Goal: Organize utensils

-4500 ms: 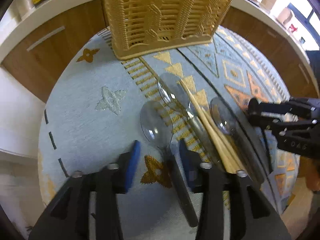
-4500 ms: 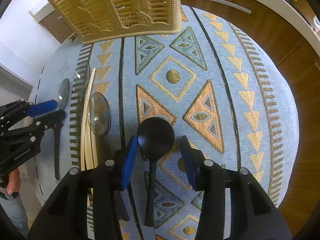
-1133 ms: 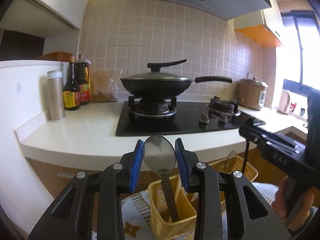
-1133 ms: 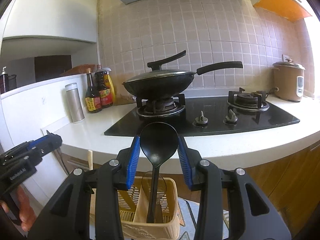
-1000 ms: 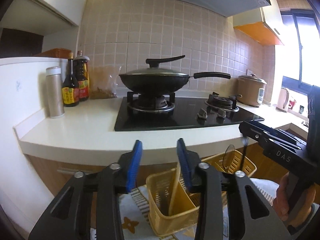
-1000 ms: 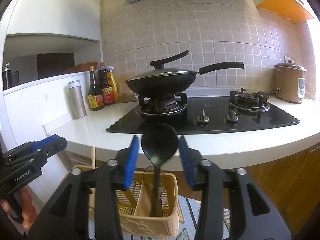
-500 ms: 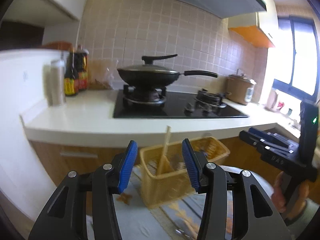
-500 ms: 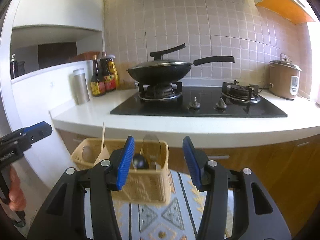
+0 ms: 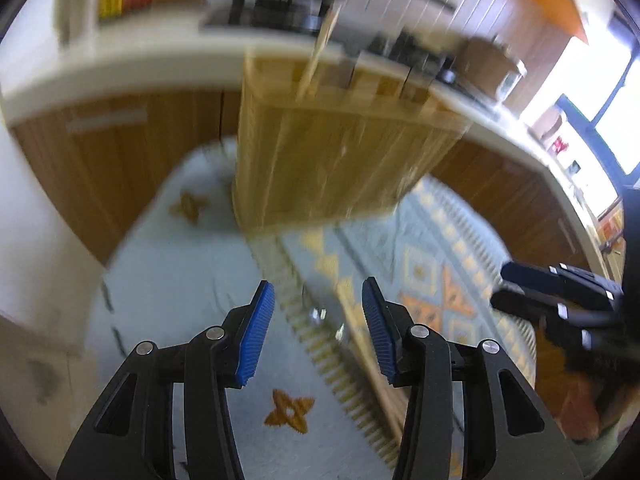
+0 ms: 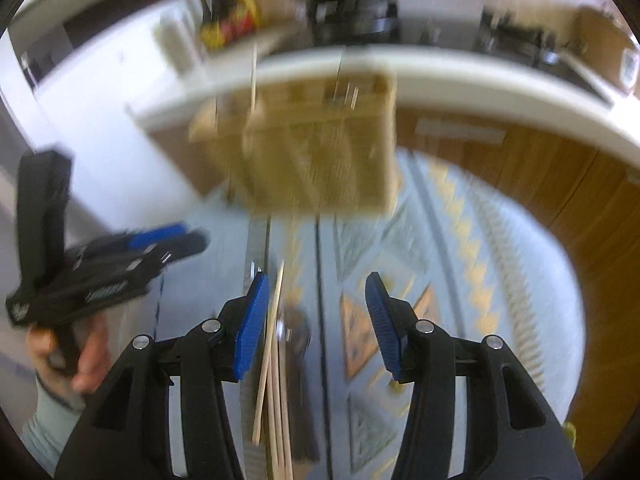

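Both views are motion-blurred. The yellow wicker utensil basket stands at the far end of the patterned mat, with a wooden stick poking up out of it; it also shows in the right wrist view. My left gripper is open and empty above the mat, over a blurred clear spoon. My right gripper is open and empty above wooden chopsticks and a dark spoon lying on the mat. Each gripper shows at the side of the other's view.
A white countertop with a stove and pan runs behind the basket, wooden cabinet fronts below it. Sauce bottles stand at the back left. The mat's round edge curves on the right.
Both grippers have tipped down from facing the counter to facing the mat. Both spoons they held a second ago were let go into the basket; both jaws are open.
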`<state>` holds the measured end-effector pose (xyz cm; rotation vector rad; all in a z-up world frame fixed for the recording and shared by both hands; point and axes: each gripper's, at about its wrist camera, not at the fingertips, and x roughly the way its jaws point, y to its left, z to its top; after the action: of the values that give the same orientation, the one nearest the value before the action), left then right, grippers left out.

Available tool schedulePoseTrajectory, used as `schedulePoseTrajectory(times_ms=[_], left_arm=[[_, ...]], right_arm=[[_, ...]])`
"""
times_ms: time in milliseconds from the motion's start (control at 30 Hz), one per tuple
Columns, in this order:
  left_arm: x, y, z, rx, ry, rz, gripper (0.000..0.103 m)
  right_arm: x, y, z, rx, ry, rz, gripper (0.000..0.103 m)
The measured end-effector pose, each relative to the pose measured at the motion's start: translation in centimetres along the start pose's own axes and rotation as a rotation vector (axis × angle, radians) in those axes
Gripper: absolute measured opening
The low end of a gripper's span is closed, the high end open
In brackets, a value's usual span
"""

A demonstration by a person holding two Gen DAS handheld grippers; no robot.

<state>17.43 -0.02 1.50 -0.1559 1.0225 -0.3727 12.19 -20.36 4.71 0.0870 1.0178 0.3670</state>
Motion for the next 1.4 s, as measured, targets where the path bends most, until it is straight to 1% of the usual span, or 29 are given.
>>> schedulePoseTrajectory(times_ms=[33,100,133,167,300,367,400,433,467,500,533,567,600,667,700,733,800,867,933,1000,1067,1167,1200,1233,1267,1300,1333,1400], left_arm=[[0.9,0.5,-0.3,-0.012,0.022,0.001,0.041],[2.6,1.3,-0.7,-0.035,0.054,0.013,0.037],[3.1,1.5,-0.8,-0.036,0.061,0.017,0.037],[3.4,1.6,-0.8,-0.035,0.06,0.022,0.037],[4.3,1.7,-0.5,-0.017,0.056,0.053,0.037],[4.8,1.6,-0.4,-0.008,0.061,0.065,0.037],[5.1,1.5,-0.2,-0.007,0.062,0.068,0.037],[5.3,1.5,0.0,-0.008,0.066,0.069,0.037],[5.5,1.5,0.0,-0.009,0.068,0.071,0.037],[5.7,1.4,0.2,-0.01,0.071,0.072,0.034],[5.9,1.4,0.3,-0.006,0.065,0.078,0.03],[5.9,1.3,0.3,0.002,0.059,0.084,0.028],[6.0,1.2,0.4,0.007,0.062,0.082,0.026],[6.1,1.1,0.5,0.017,0.058,0.087,0.022],[6.2,1.0,0.5,0.025,0.061,0.08,0.014],[6.4,0.9,0.5,0.027,0.068,0.071,0.004],[6.6,0.7,0.6,0.024,0.067,0.075,0.002],[6.6,0.7,0.5,0.043,0.072,0.077,0.002],[6.4,0.6,0.4,0.082,0.084,0.11,0.002],[5.9,0.7,0.4,0.126,0.081,0.151,0.001],[5.4,1.2,0.4,0.17,0.086,0.198,0.001],[4.6,1.9,0.5,0.205,0.09,0.207,0.001],[4.3,2.1,0.6,0.209,0.086,0.217,0.002],[3.8,2.2,0.6,0.21,0.077,0.21,0.006],[3.4,2.3,0.5,0.201,0.074,0.195,0.013],[3.1,2.3,0.4,0.181,0.078,0.186,0.037],[2.8,2.2,0.2,0.165,0.073,0.183,0.051],[2.7,1.9,-0.2,0.149,0.068,0.183,0.054]], right_arm=[[1.1,0.3,-0.8,-0.014,0.033,-0.005,0.046],[2.7,0.9,-1.9,-0.029,0.079,-0.005,0.042],[3.7,1.1,-2.4,-0.036,0.104,0.001,0.037],[4.4,1.4,-2.8,-0.042,0.121,0.005,0.036],[6.3,2.9,-3.6,-0.097,0.143,-0.039,0.035],[7.3,3.7,-4.0,-0.125,0.166,-0.064,0.027],[7.7,4.0,-4.4,-0.138,0.178,-0.078,0.026],[7.8,4.2,-4.7,-0.15,0.168,-0.084,0.024],[7.9,4.3,-4.6,-0.159,0.167,-0.104,0.014],[7.8,4.1,-4.7,-0.153,0.166,-0.122,0.012],[7.5,3.7,-4.8,-0.131,0.157,-0.116,0.008],[7.1,3.1,-4.7,-0.106,0.15,-0.091,0.006],[6.7,2.5,-4.7,-0.085,0.144,-0.07,0.006],[5.9,1.3,-4.6,-0.053,0.125,-0.076,0.006],[5.6,0.7,-4.7,-0.04,0.117,-0.075,0.006],[5.5,0.2,-4.7,-0.031,0.114,-0.082,0.006],[5.3,-1.0,-4.5,-0.003,0.11,-0.09,0.006],[4.9,-1.5,-4.5,0.006,0.101,-0.067,0.006],[4.5,-1.4,-4.4,-0.006,0.097,-0.042,0.007],[4.2,-0.7,-4.5,-0.035,0.107,-0.021,0.007],[4.4,0.4,-4.3,-0.072,0.107,-0.023,0.007],[5.4,1.5,-4.3,-0.096,0.125,-0.007,0.007],[5.7,1.6,-4.2,-0.097,0.13,-0.004,0.007],[6.0,1.9,-4.1,-0.101,0.138,0.001,0.007],[6.2,2.0,-4.1,-0.104,0.141,0.006,0.007],[6.7,2.5,-3.9,-0.106,0.142,0.009,0.008],[6.7,2.7,-3.9,-0.108,0.138,0.01,0.008],[6.7,2.8,-3.9,-0.107,0.135,0.018,0.009]])
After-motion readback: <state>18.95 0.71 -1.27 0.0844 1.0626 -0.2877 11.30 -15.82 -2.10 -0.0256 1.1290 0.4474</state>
